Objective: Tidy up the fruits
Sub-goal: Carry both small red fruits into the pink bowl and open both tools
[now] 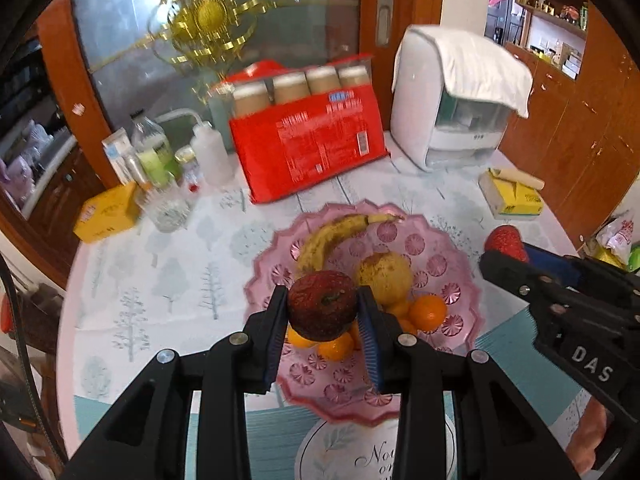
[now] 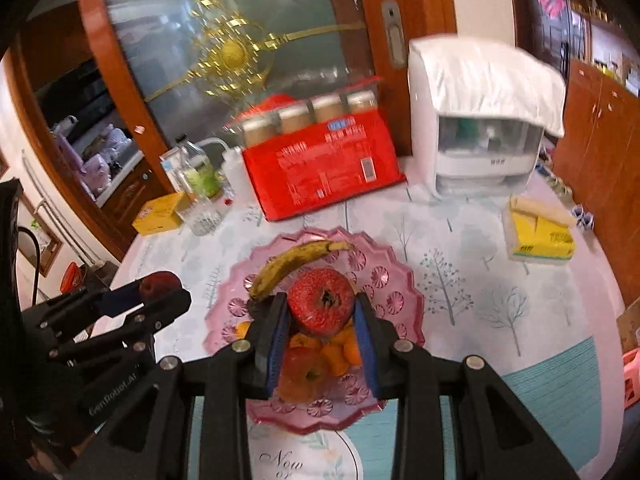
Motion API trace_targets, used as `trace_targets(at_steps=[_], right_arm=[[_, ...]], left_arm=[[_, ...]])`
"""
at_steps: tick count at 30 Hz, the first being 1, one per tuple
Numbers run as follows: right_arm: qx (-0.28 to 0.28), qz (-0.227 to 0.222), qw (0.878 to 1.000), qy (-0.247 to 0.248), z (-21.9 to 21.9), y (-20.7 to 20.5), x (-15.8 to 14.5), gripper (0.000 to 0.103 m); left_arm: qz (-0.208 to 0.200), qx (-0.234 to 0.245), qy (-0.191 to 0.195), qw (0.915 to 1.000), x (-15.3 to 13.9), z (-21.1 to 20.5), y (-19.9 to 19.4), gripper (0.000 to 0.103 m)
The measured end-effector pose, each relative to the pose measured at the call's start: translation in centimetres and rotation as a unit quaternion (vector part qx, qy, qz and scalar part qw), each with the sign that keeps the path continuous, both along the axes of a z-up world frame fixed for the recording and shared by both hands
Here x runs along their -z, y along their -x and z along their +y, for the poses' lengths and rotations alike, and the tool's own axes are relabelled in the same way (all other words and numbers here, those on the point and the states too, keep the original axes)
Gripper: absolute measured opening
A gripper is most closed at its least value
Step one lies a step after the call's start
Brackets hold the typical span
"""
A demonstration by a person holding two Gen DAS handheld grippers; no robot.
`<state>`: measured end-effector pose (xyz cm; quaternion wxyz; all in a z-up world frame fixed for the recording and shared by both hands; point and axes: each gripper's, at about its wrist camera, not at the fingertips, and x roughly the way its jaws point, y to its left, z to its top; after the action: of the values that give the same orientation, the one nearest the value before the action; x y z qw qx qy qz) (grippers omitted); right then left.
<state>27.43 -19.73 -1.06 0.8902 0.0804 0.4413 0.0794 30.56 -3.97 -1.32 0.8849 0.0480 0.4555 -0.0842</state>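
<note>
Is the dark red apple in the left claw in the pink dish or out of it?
Out: the dark red apple is clamped in the left claw, above the pink dish.

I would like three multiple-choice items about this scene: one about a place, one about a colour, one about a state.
1. Where does the banana lie?
A. in the pink plate
B. on the yellow box
C. beside the white appliance

2. What colour is the large pack behind the plate?
A. green
B. red
C. blue

3. What is the left gripper doing?
A. open over the plate
B. shut with nothing in it
C. shut on a dark red apple

Answers:
1. A, the banana rests along the plate's far side.
2. B, the red pack stands behind the plate.
3. C, both blue pads press on the apple's sides; the right gripper likewise holds a brighter red apple.
</note>
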Motion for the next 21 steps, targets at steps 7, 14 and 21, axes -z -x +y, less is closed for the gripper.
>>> trace_targets(at_steps=[7, 14, 21], right_arm=[[0.007, 0.062, 0.998, 0.000, 0.7, -3.2, 5.8, 0.033], [0.003, 0.107, 0.994, -0.016, 1.0, -4.4, 9.2, 0.033], [0.020, 0.110, 0.993, -0.021, 0.0, -4.0, 9.6, 0.034]], left_arm=[[0.052, 0.007, -0.005, 0.9986, 6.0, -0.7, -3.0, 0.033], [0.086, 0.011, -0.015, 0.9961, 9.3, -1.0, -4.5, 0.046], [0.079, -0.006, -0.007, 0.9968, 9.3, 0.2, -3.8, 0.080]])
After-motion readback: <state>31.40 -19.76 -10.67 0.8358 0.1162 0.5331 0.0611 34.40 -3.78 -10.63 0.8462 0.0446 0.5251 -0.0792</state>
